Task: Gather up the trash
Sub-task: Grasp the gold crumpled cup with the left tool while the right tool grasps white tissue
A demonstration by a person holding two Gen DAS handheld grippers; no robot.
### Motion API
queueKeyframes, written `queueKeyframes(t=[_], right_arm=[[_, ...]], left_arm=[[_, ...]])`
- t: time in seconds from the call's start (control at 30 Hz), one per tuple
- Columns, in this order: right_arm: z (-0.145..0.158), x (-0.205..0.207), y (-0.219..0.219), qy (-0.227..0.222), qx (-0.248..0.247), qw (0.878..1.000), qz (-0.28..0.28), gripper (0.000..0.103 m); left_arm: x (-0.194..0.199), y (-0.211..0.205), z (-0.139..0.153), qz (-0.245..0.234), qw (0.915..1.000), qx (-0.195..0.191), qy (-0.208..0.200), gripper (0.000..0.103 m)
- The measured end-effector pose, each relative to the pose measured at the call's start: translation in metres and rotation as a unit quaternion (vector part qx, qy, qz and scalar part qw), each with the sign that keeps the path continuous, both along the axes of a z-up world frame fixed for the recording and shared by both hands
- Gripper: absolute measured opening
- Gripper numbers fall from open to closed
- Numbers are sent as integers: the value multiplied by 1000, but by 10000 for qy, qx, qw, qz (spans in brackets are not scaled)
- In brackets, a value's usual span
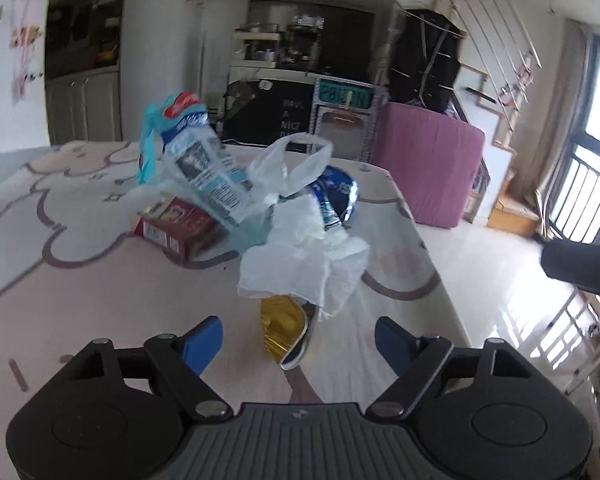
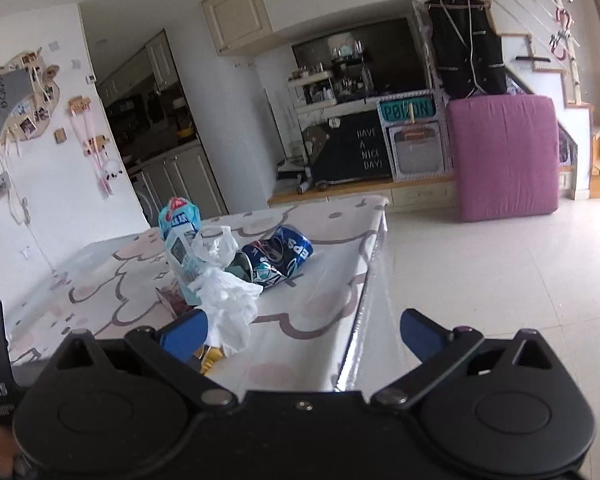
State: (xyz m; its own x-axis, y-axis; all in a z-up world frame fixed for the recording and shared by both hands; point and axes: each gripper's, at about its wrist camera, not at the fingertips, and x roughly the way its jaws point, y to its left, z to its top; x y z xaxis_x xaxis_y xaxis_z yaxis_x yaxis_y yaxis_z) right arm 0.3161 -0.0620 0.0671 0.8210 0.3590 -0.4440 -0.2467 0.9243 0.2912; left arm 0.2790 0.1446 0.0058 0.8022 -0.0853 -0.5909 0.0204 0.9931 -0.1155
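A pile of trash lies on the table: a crumpled white tissue, a thin plastic bag, a blue-and-white wrapper, a crushed blue can, a dark red carton and a gold foil wrapper. My left gripper is open and empty, its blue fingers either side of the gold wrapper, just short of the tissue. My right gripper is open and empty, above the table's right edge; the tissue and can lie ahead to its left.
The table's right edge drops to a tiled floor. A pink mattress leans by a staircase beyond. A low cabinet with a black sign stands behind the table. The other gripper's body shows at right in the left wrist view.
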Motion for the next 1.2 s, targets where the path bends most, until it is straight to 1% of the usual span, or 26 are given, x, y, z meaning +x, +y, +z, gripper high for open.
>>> queueKeyframes(t=[0.03, 0.17, 0.2, 0.27, 0.33, 0.4, 0.47, 0.53, 0.6, 0.67, 0.7, 0.8, 0.83, 0.87, 0.9, 0.97, 1.03, 1.07, 1.1, 1.13, 1.17, 1.2], right_arm=[[-1, 6, 5, 17, -36, 10000, 29, 103], [-3, 32, 26, 149, -23, 9993, 334, 103], [-3, 39, 31, 190, -10, 9990, 392, 103], [-4, 53, 43, 281, -25, 9982, 530, 103], [-6, 67, 56, 372, -86, 9971, 652, 103], [-8, 82, 70, 519, -158, 9955, 774, 103], [-14, 98, 82, 785, -245, 9926, 895, 103], [-22, 111, 91, 1045, -277, 9903, 874, 102], [-30, 124, 97, 1364, -119, 9867, 872, 102], [-38, 135, 101, 1702, 166, 9817, 839, 99], [-41, 140, 103, 1828, 334, 9790, 836, 98], [-48, 149, 110, 2021, 685, 9732, 858, 98], [-50, 150, 113, 2019, 766, 9720, 927, 95], [-51, 151, 118, 2014, 803, 9707, 1034, 93], [-53, 152, 123, 2017, 760, 9699, 1130, 90], [-56, 152, 135, 2002, 442, 9709, 1241, 83], [-58, 151, 146, 1923, -31, 9725, 1313, 69], [-57, 149, 150, 1798, -249, 9744, 1326, 66], [-57, 148, 153, 1740, -409, 9746, 1348, 61], [-57, 146, 155, 1675, -561, 9748, 1359, 53], [-57, 145, 157, 1610, -708, 9751, 1348, 47], [-57, 143, 158, 1559, -830, 9752, 1332, 32]], left_arm=[[2, 1, -5, -28, 10000, 19, 13, 81], [11, 7, -20, -88, 10000, 4, -6, 73], [12, 7, -23, -135, 9999, 4, -47, 72], [13, 6, -27, -311, 9994, -10, -127, 64], [14, 4, -31, -451, 9988, -20, -168, 62], [16, 4, -32, -499, 9986, 2, -172, 60], [17, 5, -34, -500, 9986, -24, -175, 58], [18, 9, -34, -497, 9985, -172, -177, 58], [19, 15, -35, -475, 9981, -330, -202, 57], [20, 18, -35, -443, 9980, -414, -187, 51], [21, 19, -35, -439, 9979, -434, -177, 50], [19, 18, -34, -511, 9973, -457, -254, 46], [19, 17, -34, -522, 9973, -461, -249, 45], [20, 17, -34, -509, 9974, -462, -220, 41], [21, 18, -35, -476, 9976, -466, -176, 39], [22, 20, -36, -442, 9976, -520, -125, 37], [22, 20, -36, -427, 9977, -509, -126, 36], [22, 20, -36, -427, 9977, -514, -124, 36], [22, 20, -36, -426, 9977, -517, -124, 36], [22, 20, -36, -422, 9977, -514, -124, 36], [22, 20, -36, -416, 9978, -506, -124, 36], [22, 20, -36, -420, 9977, -508, -126, 36]])
